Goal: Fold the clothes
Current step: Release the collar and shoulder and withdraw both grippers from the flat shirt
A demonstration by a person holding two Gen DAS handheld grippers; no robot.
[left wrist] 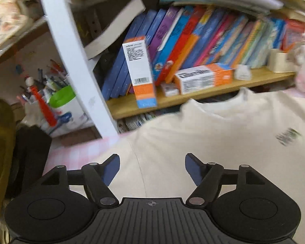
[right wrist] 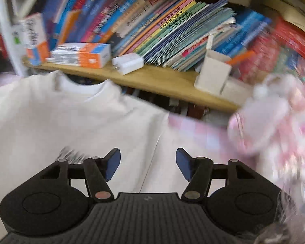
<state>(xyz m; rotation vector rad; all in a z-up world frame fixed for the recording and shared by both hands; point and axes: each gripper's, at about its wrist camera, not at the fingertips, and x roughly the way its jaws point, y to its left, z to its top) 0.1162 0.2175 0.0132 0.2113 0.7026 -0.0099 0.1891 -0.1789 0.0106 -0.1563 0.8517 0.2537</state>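
Note:
A cream T-shirt (left wrist: 223,138) lies flat on a pink checked cloth (left wrist: 75,152), collar toward the bookshelf, with a small dark chest print (left wrist: 288,137). My left gripper (left wrist: 152,168) is open above the shirt's left shoulder seam, nothing between its blue-padded fingers. In the right wrist view the same T-shirt (right wrist: 71,122) fills the left half. My right gripper (right wrist: 148,162) is open over the shirt's right sleeve seam and holds nothing. Both views are blurred by motion.
A wooden shelf (left wrist: 193,95) packed with books (right wrist: 152,26) runs just behind the collar, with orange-white boxes (left wrist: 203,77) and a white charger (right wrist: 128,63) on it. A white post (left wrist: 71,57) and a pen cup (left wrist: 57,99) stand at left. A pink plush toy (right wrist: 274,122) sits at right.

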